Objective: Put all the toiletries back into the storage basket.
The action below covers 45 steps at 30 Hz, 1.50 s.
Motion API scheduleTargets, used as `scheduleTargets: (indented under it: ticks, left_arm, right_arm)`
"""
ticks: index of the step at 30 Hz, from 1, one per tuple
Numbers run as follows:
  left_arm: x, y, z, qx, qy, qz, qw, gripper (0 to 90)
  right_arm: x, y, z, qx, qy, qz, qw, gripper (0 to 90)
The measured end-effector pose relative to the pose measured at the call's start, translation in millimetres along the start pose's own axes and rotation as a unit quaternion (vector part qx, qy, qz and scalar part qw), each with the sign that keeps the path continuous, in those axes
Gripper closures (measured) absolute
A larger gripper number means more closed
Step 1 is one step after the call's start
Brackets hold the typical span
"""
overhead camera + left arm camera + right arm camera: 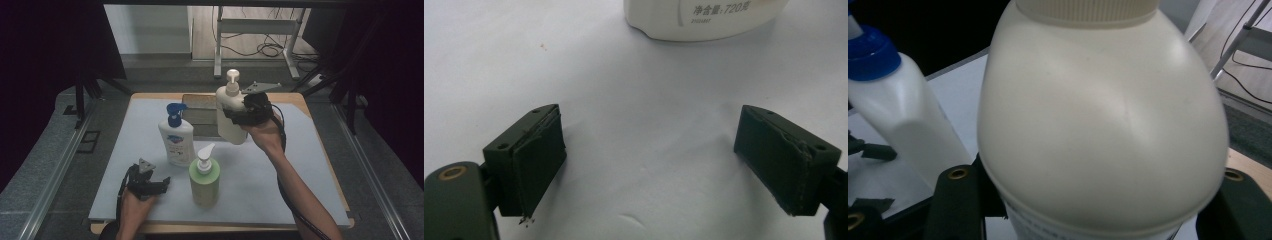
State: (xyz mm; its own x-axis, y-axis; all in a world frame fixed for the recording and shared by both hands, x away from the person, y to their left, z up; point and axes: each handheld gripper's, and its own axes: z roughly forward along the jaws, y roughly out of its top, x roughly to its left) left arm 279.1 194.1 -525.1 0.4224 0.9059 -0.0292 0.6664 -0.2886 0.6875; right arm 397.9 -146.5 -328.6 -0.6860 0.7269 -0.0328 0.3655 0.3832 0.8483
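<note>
My right gripper (239, 116) is shut on a cream pump bottle (226, 120) and holds it upright above the back middle of the table. That bottle (1098, 125) crowds the right gripper view, with a jaw on each side of its body. A white bottle with a blue pump (176, 141) stands on the table to its left, also seen beside the cream one (903, 115). A green pump bottle (204, 181) stands nearer the front. My left gripper (163, 183) rests low at the front left, open (664, 165), with the white bottle's base (704, 20) ahead of it.
A pale mat (300, 165) covers the wooden table. A dark flat tray (199, 107) lies at the back middle, partly behind the lifted bottle. Beyond the table's far edge stand a metal desk frame (260, 30) and loose cables on the floor.
</note>
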Motion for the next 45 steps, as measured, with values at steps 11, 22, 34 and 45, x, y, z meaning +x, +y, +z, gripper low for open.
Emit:
scheduleTargets:
  ticks: [11,22,34,45]
  left_arm:
    - [0.0,0.1,0.0,0.000,0.000,0.000,1.0000,12.3]
    - [0.0,0.1,-0.1,0.000,0.000,0.000,1.0000,12.3]
    - [0.0,0.1,-0.1,0.000,0.000,-0.001,1.0000,12.3]
    - [-0.1,0.1,0.0,0.000,0.000,0.000,1.0000,12.3]
  right_arm:
    - [0.8,14.0,21.8,-0.005,-0.014,0.006,0.9999,38.0]
    - [3.5,30.7,47.7,-0.010,-0.020,0.007,0.9997,38.1]
    - [2.4,40.0,75.8,-0.016,-0.024,0.017,0.9994,38.1]
    - [1.8,48.0,101.8,-0.018,-0.027,0.017,0.9993,38.1]
